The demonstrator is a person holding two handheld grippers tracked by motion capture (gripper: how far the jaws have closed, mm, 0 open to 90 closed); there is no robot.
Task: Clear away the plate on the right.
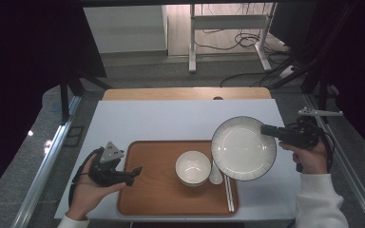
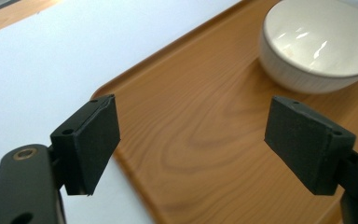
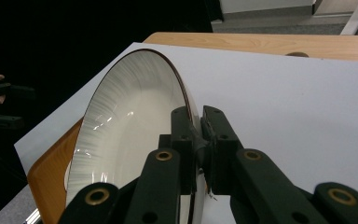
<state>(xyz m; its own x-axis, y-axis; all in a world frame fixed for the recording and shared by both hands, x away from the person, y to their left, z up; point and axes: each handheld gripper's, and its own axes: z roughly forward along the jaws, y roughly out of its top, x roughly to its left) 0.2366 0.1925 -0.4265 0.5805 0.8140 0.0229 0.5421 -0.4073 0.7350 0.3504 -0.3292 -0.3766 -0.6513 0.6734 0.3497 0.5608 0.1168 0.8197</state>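
- White ribbed plate (image 1: pixel 244 148), dark rim: we hold it by its right edge in our right gripper (image 1: pixel 267 129), lifted and tilted over the right end of the tray and the white table cover. In the right gripper view the jaws sit nearly closed, one on each face of the plate's (image 3: pixel 121 140) rim.
- Wooden tray (image 1: pixel 152 190), near edge of the table (image 1: pixel 180 118): bare at its left half.
- White bowl (image 1: pixel 193 167): upright on the tray, just left of the plate.
- White spoon (image 1: pixel 216 176) and chopsticks (image 1: pixel 229 192): at the tray's right end, partly under the plate.
- Left gripper (image 1: pixel 135 172): we rest it at the tray's left edge, jaws wide apart, nothing between them; the bowl (image 2: pixel 319 44) lies ahead of it.
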